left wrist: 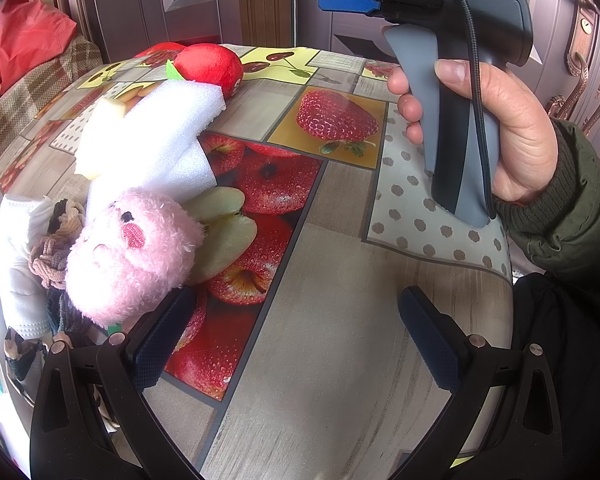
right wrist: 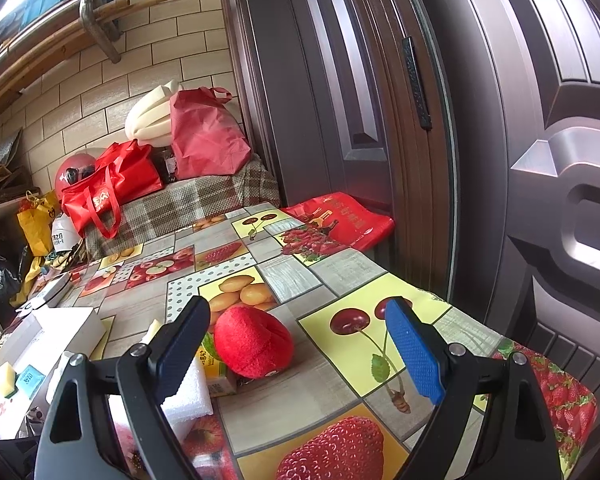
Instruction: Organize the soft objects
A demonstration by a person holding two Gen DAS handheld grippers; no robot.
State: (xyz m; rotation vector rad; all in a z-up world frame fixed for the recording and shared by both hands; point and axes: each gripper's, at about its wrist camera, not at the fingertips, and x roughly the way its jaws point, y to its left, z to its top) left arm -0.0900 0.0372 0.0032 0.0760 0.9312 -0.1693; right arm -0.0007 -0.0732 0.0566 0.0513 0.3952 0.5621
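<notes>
Soft even daylight, no harsh shadows, pics sharp, heavy fisheye warp + dark vignette at corners.

The left wrist camera looks steeply down, close over the fruit-printed tablecloth (left wrist: 340,280), towards the person's other hand (left wrist: 512,136) and dark doors. The right wrist camera sits low, facing shallowly across the table towards a tiled wall and piled bags. Both views share the red plush apple (left wrist: 210,66) (right wrist: 252,342) and the white foam block (left wrist: 160,136) (right wrist: 190,396).
</notes>
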